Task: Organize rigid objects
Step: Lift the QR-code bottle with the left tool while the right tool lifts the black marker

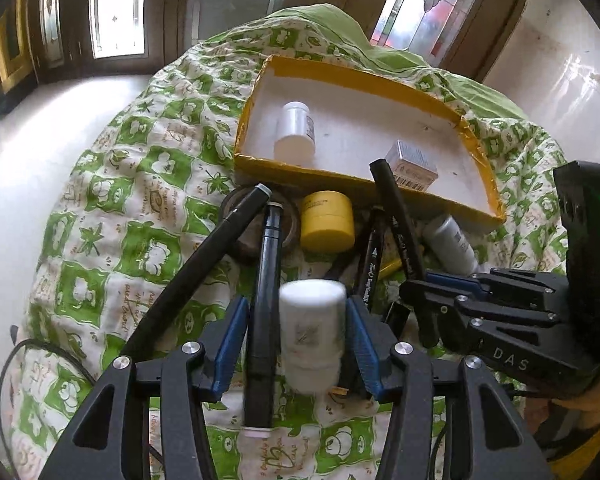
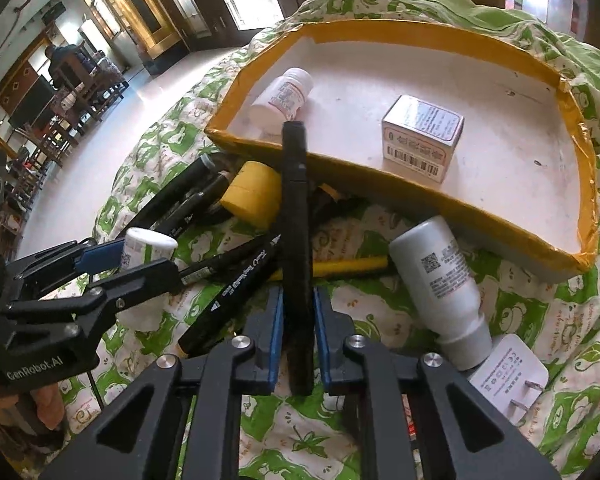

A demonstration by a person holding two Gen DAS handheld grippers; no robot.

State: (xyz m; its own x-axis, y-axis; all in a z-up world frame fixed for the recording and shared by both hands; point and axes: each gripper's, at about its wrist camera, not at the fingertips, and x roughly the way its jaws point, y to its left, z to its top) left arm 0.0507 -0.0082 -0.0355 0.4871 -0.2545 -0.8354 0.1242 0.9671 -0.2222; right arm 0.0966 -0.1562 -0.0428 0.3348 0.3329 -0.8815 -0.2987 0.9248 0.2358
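- While both tools are hanging over the pile, the left tool is clamping a small white bottle between its blue pads, cap pointing away from the camera; looks a bit blurry.
- Right tool is squeezing a black marker that's pointing up toward the box's near wall, its far tip overlapping the yellow edge.
- Everything is sitting on a green-and-white patterned bedspread, not a worktop.
- Yellow-rimmed cardboard box is lying just beyond the pile, holding a white pill bottle on its side at the left end and a small silver carton with a barcode toward the right.
- Still outside the box: a yellow round jar, a tape roll partly hidden under pens, a few more black markers, a yellow pencil-like stick, a grey bottle lying beside the box's near wall, and a white plug adapter touching that bottle's cap.
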